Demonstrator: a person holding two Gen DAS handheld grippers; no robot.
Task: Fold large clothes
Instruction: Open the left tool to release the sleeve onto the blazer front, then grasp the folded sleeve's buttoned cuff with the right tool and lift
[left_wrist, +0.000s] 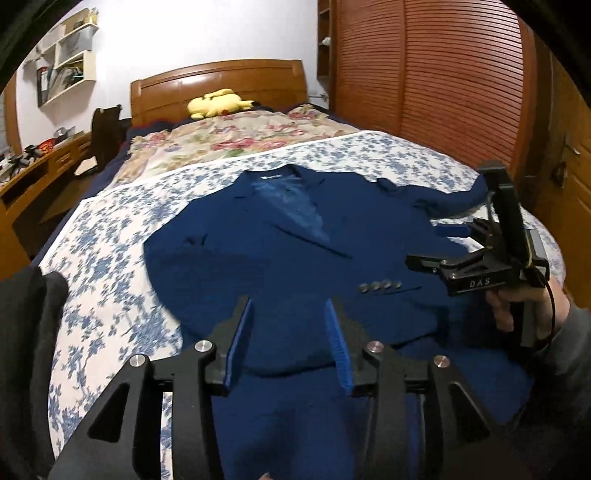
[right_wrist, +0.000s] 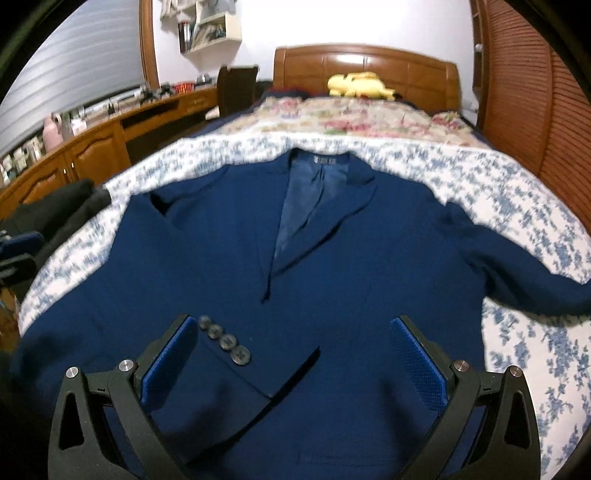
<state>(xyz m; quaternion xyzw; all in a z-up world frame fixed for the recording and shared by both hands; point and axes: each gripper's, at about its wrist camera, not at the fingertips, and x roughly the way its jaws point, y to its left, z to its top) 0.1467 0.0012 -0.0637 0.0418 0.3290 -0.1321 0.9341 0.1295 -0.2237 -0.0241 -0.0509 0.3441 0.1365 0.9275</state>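
While both claws hover over the bed, I have the navy blazer (right_wrist: 332, 258) lying face up on the blue-flowered sheet (right_wrist: 517, 206), collar toward the headboard (right_wrist: 365, 62), lapels showing the lining. One sleeve is already folded across the front, its cuff with four grey buttons (right_wrist: 224, 341) resting on the chest panel; the other sleeve (right_wrist: 524, 269) runs out to the side over the sheet. My left gripper (left_wrist: 290, 332) has its blue pads parted with nothing between them, poised above the lower front of the blazer. My right gripper (right_wrist: 295, 354) stands wide open, also empty, its pads straddling the folded cuff without touching it as far as I can judge. I reckon the next move is bringing that outstretched sleeve in, or taking the hem up toward the collar. The risks I see: a pinch that catches only the top layer would drag the folded cuff out of place and undo that fold; a pinch that goes too deep could snag the sheet along with the cloth and pull both. The fabric looks stiff and heavy, so a shallow grip near an edge may slip as it lifts. Motion blur in both views makes exact pad height hard to judge, so I would descend slowly.
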